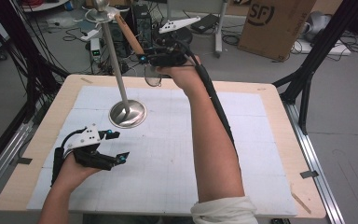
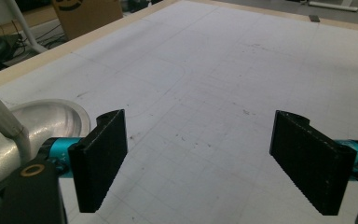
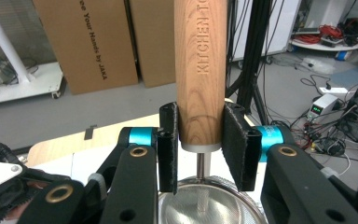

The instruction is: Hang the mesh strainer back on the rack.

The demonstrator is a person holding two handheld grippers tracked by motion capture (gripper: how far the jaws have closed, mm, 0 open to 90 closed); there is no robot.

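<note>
- A wooden-handled strainer (image 3: 200,70) sits clamped at the base of its handle in the right gripper (image 3: 200,147), held aloft near the top centre of the high view, over the bench's (image 1: 261,140) far edge.
- Its mesh bowl (image 3: 209,207) looks empty.
- Judging by the lift, the pick-up is done; hanging it on the metal stand (image 1: 121,84) appears to remain.
- The left gripper (image 1: 114,145), lower left, rests spread apart, holding nothing.

My right gripper (image 3: 200,147) clamps the strainer's wooden handle (image 3: 200,65): smooth, matt grain, engraved lettering, metal ferrule, fine wire mesh (image 3: 205,210) below. Jaw pads: black, ribbed, rubbery. Stand (image 1: 127,113): brushed metal, glossy base. Table (image 1: 279,93): pale wood edge, matt white gridded paper.
</note>
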